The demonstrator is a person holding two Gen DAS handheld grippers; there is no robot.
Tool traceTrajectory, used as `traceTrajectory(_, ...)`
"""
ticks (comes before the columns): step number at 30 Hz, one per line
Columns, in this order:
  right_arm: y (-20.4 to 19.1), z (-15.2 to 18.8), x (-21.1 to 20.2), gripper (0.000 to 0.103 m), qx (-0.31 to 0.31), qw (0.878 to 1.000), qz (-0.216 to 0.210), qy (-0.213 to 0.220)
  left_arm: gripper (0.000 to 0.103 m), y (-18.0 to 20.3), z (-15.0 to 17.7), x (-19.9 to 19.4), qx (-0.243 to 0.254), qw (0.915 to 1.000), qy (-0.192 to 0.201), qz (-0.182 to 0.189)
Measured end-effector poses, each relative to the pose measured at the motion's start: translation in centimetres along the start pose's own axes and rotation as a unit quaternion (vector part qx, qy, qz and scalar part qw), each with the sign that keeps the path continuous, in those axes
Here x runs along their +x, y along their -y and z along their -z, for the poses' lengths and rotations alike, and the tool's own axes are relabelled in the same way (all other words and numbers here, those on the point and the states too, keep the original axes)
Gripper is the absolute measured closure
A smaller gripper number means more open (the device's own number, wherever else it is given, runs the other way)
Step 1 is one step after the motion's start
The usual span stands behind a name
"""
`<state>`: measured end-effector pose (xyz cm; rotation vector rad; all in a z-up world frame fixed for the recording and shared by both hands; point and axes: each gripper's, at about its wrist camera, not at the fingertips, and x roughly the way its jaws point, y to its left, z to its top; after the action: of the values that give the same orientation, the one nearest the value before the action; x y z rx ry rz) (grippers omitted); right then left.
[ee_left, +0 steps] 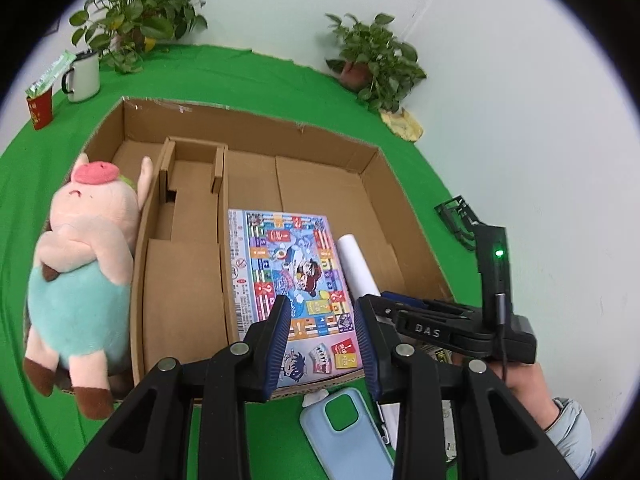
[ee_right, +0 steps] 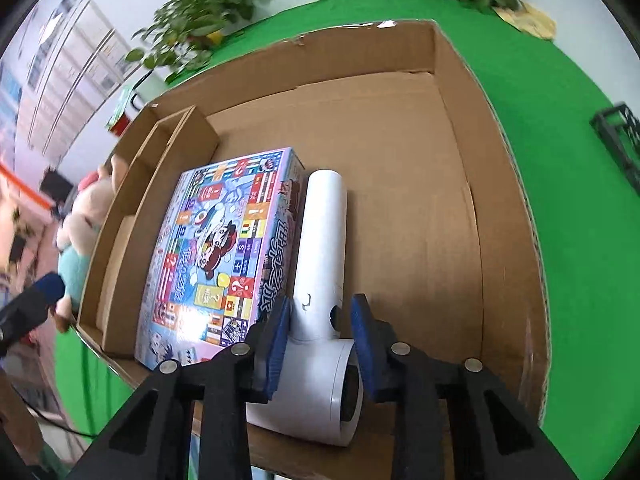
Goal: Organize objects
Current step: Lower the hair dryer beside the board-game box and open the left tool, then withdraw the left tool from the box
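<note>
Where green cloth [ee_left: 248, 80] covers the tabletop: large shallow brown cardboard box [ee_left: 248, 120], open-topped, partitioned by cardboard dividers [ee_left: 222, 184] at its left end.

Contents, main compartment: flat rectangular board-game box with colourful cartoon print [ee_right: 212, 256], lying face up against the divider; white plastic hair dryer [ee_right: 320, 240], lying just right of the game box and touching its edge, handle pointing to the far wall, barrel toward the near wall.

Right gripper [ee_right: 320, 336], black with blue pads [ee_right: 278, 344]: jaws apart, straddling the hair dryer where handle meets barrel; contact with the pads not determinable.

Left gripper [ee_left: 322, 340], same make: jaws apart, nothing between them, hovering above the near end of the game box.

Outside the box, left side: pink plush pig with teal body and brown hooves [ee_left: 80, 272], leaning against the box wall. Near side, on the cloth: pale blue phone case [ee_left: 344, 432].

Far edge of table: two potted green plants [ee_left: 136, 20] [ee_left: 372, 56], white enamel mug [ee_left: 82, 76], red paper cup [ee_left: 40, 108].
</note>
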<state>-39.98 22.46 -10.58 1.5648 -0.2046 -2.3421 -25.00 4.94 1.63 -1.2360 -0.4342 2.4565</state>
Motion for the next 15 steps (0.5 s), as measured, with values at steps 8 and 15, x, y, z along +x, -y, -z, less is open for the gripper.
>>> traceTrajectory(8, 0.0, 0.6, -0.8, 0.071, 0.032, 0.999, 0.001, 0.028, 0.067, 1.8, 1.4, -2.8, 0.043, 0.9975, 0.046, -0.031)
traceTrajectory(15, -6.3, 6.8, -9.7, 0.000, -0.134, 0.970, 0.104, 0.172, 0.018, 4.5, 5.7, -8.8, 0.107, 0.9594, 0.222, -0.137)
